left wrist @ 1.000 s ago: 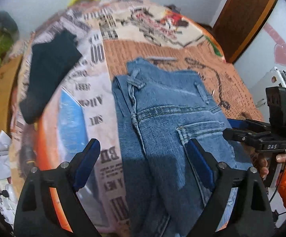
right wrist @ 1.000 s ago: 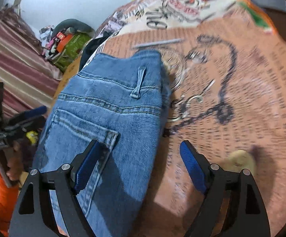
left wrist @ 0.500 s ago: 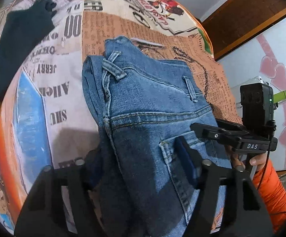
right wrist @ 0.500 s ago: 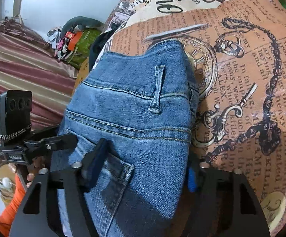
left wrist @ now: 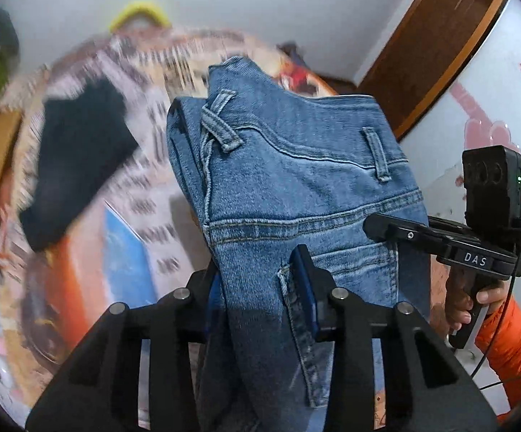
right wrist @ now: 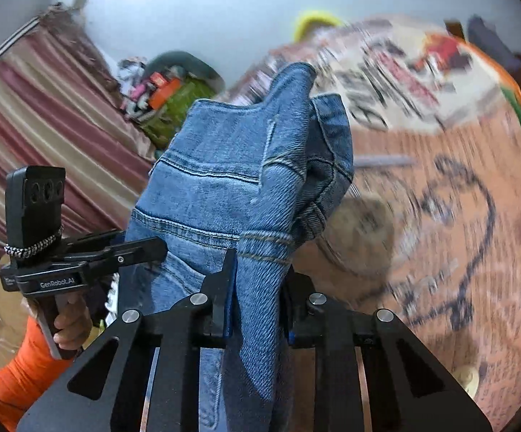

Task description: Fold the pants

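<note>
The blue denim pants (left wrist: 296, 187) are folded lengthwise into a thick stack of layers and held up off the bed (left wrist: 127, 252), waistband end pointing toward 12 o'clock in both wrist views. In the left wrist view the seat side faces the camera: two belt loops, the curved yoke seam, double rows of tan stitching and the upper corner of a back pocket at about 5 o'clock of the fabric. The left tongs (left wrist: 260, 288) are clamped on the pants near the centre seam, one blue pad pressed flat against the pocket corner, the denim bunched between the fingers. In the right wrist view the waistband (right wrist: 318, 165) curls over on itself at 2 o'clock of the garment, showing the darker inner face and a rolled hem. The right tongs (right wrist: 257, 298) are pinched tight on the outer folded edge of the pants, with cloth hanging below them. Each gripper appears in the other's view, at 3 o'clock and 9 o'clock respectively, held by a hand in an orange sleeve (left wrist: 512, 342). Beneath, the bed carries a newspaper-print cover, blurred, with a dark garment (left wrist: 77, 154) lying at 10 o'clock in the left view. A green bag (right wrist: 177, 104) stuffed with mixed items sits at 11 o'clock in the right view; its contents cannot be made out.
</note>
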`<state>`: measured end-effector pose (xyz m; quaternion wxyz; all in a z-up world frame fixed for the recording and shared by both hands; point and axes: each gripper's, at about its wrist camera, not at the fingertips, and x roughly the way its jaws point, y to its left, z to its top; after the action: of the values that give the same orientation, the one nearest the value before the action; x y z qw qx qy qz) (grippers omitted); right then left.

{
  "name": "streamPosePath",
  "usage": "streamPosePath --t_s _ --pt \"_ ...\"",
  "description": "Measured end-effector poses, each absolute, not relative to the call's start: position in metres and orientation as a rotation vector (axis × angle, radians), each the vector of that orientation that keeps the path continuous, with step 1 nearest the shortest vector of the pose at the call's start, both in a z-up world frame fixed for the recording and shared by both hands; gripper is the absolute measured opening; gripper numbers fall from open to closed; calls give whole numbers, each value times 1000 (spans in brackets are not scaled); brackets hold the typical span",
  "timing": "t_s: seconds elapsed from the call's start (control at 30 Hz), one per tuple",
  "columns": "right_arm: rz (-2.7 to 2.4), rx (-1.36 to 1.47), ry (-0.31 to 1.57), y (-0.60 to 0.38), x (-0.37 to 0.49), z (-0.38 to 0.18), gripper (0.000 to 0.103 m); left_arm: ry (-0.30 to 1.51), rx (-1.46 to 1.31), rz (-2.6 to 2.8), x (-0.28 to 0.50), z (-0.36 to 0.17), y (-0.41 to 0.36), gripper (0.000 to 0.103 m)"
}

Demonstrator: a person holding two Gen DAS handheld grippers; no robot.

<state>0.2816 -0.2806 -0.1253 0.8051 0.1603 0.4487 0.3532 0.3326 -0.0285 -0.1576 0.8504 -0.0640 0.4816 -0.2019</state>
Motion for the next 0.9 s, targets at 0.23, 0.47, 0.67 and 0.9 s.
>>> streamPosePath --t_s 0.23,0.47,0.67,0.9 --pt "811 314 792 -239 306 -72 18 809 -115 -357 339 -94 14 36" --pt "839 260 731 -176 345 -50 18 699 -123 -285 370 -65 70 36" --pt "835 233 744 -123 389 -57 18 671 -129 -226 418 -71 118 36" --pt "788 197 825 -71 446 -92 18 706 -190 -178 485 -119 173 36"
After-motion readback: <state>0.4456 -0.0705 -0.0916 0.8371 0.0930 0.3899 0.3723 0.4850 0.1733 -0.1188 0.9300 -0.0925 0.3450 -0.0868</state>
